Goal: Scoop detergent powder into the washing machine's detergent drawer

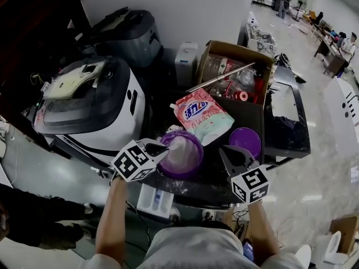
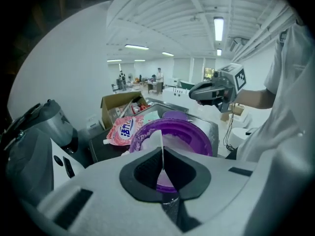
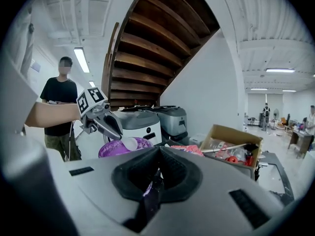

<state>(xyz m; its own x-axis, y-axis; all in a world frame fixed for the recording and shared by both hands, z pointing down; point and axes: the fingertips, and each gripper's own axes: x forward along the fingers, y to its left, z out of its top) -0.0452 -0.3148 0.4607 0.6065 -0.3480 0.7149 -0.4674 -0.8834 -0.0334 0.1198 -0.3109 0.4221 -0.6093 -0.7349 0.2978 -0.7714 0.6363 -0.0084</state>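
Observation:
A purple bowl with white powder in it stands on the dark table. My left gripper is shut on the handle of a white scoop, which hangs over the bowl. In the left gripper view the scoop shows edge-on between the jaws, above the bowl. My right gripper hovers right of the bowl, shut, with a thin purple sliver low in its gap. The white washing machine with a dark lid stands to the left. A pink detergent bag lies behind the bowl.
A purple lid lies beside the right gripper. An open cardboard box of clutter and a grey machine stand behind. A white tray-like box sits below the table's front edge. A person in a black shirt stands at the left.

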